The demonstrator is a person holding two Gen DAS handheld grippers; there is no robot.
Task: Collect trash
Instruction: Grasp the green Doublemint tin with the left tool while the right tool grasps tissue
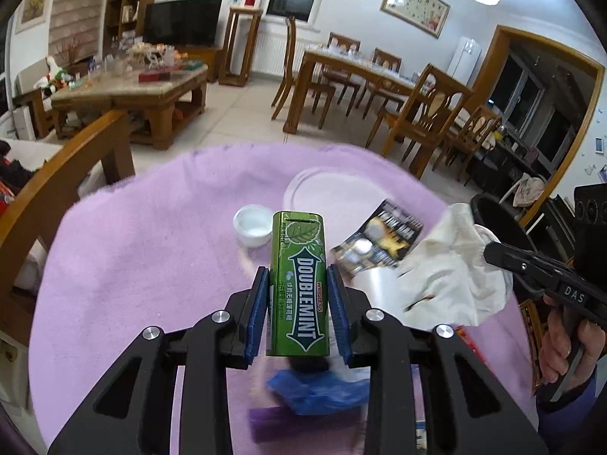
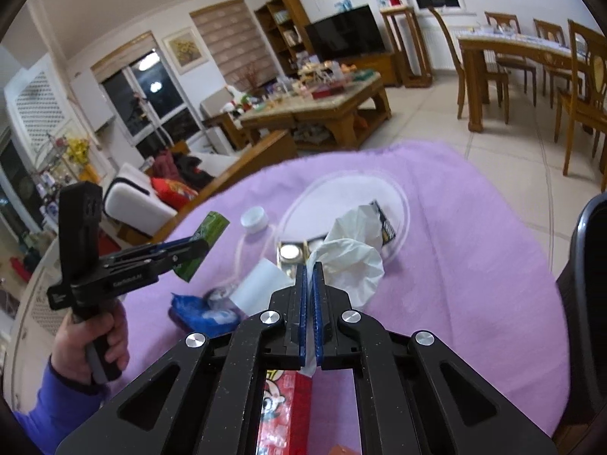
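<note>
Two handheld grippers are raised above a table covered with a purple cloth (image 1: 125, 250). The left gripper (image 1: 297, 295) is partly closed, its blue pads clamping the sides of an upright green Doublemint gum pack (image 1: 299, 284). The right gripper (image 2: 311, 303) is fully closed on a crumpled white tissue (image 2: 349, 261), which hangs clear of the cloth. On the cloth lie a white bottle cap (image 1: 252, 225), a black foil wrapper (image 1: 383, 242), a blue wrapper (image 1: 315, 392) and a clear round lid (image 1: 326, 189).
</note>
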